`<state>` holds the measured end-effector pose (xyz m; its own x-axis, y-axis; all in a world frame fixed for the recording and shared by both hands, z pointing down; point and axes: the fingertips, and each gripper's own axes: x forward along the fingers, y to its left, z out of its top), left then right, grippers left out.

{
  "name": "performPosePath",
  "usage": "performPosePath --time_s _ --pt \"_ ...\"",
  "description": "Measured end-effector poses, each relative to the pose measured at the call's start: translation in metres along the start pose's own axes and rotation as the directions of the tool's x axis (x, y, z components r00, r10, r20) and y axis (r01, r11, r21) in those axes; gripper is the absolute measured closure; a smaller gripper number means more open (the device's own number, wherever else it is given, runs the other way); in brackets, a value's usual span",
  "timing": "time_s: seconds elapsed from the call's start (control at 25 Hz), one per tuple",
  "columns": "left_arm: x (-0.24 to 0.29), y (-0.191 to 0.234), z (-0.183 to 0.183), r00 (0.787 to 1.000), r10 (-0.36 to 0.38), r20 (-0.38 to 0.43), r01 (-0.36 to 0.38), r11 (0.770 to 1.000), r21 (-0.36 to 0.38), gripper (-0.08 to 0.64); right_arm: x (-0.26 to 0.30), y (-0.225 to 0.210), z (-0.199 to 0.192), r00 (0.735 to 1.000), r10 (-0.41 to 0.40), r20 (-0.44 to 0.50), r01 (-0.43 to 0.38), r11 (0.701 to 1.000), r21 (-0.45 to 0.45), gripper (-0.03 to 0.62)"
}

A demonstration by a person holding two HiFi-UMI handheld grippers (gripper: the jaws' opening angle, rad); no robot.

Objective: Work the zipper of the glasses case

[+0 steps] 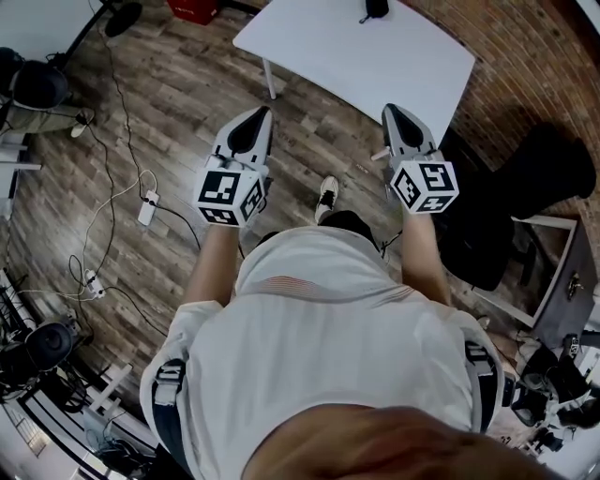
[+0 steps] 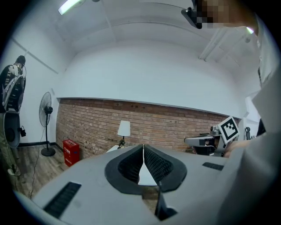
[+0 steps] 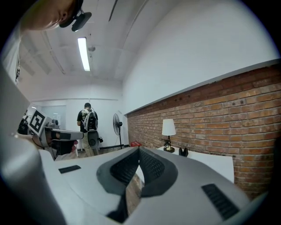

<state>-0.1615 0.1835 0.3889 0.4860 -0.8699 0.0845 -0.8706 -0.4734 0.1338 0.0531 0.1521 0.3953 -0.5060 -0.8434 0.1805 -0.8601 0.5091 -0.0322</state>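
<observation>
I hold both grippers up at chest height over the wooden floor, short of the white table [image 1: 403,75]. My left gripper [image 1: 260,114] is shut with nothing between its jaws; in its own view the pads meet at the tip [image 2: 143,147]. My right gripper [image 1: 390,111] is likewise shut and holds nothing [image 3: 139,150]. A small dark object [image 1: 376,8] lies at the table's far edge, beside a lamp [image 3: 168,128]; it shows again in the right gripper view [image 3: 183,152]. Whether it is the glasses case I cannot tell. No zipper is visible.
Cables and a power strip [image 1: 148,208] lie on the floor at the left. A red box [image 2: 70,152] and a standing fan [image 2: 46,127] are by the brick wall. A black chair [image 1: 525,187] stands at the right. A person with a backpack [image 3: 88,127] stands far off.
</observation>
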Motion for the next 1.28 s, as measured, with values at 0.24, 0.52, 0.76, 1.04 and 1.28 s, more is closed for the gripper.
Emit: performPosePath --time_s 0.24,0.52,0.76,1.04,1.28 --pt "0.09 0.002 0.018 1.0 0.014 0.0 -0.014 1.0 0.005 0.541 0.052 -0.077 0.013 1.0 0.021 -0.011 -0.021 1.0 0.01 0.541" --pt "0.182 -0.007 0.029 0.999 0.013 -0.031 -0.012 0.999 0.035 0.541 0.099 -0.164 0.021 1.0 0.028 0.004 -0.028 0.998 0.051 0.541" --pt "0.244 -0.008 0.033 0.998 -0.039 -0.046 0.04 0.999 0.005 0.541 0.117 -0.213 0.014 1.0 -0.016 -0.003 0.016 0.995 0.1 0.541" --pt "0.314 -0.006 0.033 0.988 -0.143 -0.065 0.145 0.989 0.028 0.541 0.133 -0.261 0.018 0.992 -0.125 0.0 0.124 0.985 0.119 0.541" --pt "0.388 0.019 0.038 0.96 -0.272 -0.074 0.274 0.961 0.026 0.541 0.158 -0.307 0.017 0.959 -0.282 -0.028 0.283 0.949 0.138 0.541"
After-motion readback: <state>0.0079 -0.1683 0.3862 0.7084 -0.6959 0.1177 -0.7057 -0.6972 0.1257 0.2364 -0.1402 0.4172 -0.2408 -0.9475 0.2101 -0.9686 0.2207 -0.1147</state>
